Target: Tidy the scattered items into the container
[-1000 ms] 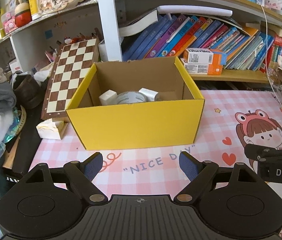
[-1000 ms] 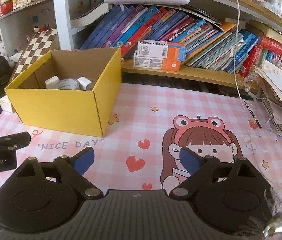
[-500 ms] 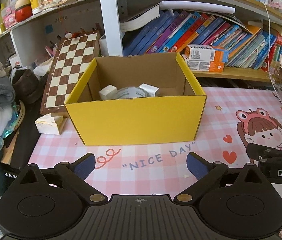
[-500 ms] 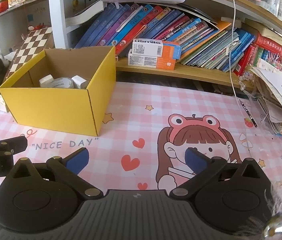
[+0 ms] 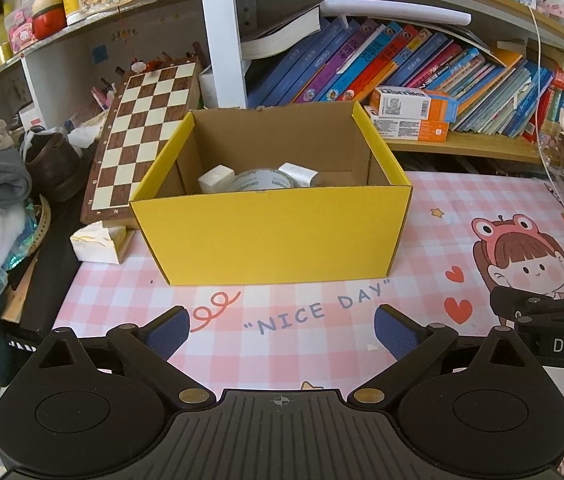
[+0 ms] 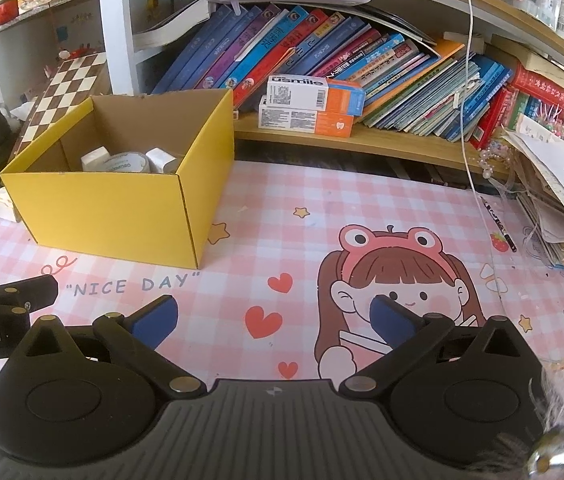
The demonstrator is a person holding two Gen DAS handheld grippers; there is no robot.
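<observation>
A yellow cardboard box (image 5: 274, 236) stands open on the pink checked mat; it also shows in the right wrist view (image 6: 102, 208). Inside lie a roll of clear tape (image 5: 262, 180) and two small white boxes (image 5: 216, 178); the tape shows in the right wrist view too (image 6: 128, 162). My left gripper (image 5: 282, 330) is open and empty, in front of the box, above the mat. My right gripper (image 6: 274, 316) is open and empty over the cartoon girl print, right of the box.
A chessboard (image 5: 142, 136) leans left of the box, with a small white tissue pack (image 5: 98, 242) beside it. A bookshelf with books (image 6: 362, 68) and orange-white cartons (image 6: 314, 106) runs behind. Papers (image 6: 558, 188) pile at right. A pen (image 6: 498, 222) lies on the mat.
Both grippers have drawn back from the box and risen a little; the box looks smaller and further away. Both stay open and empty.
</observation>
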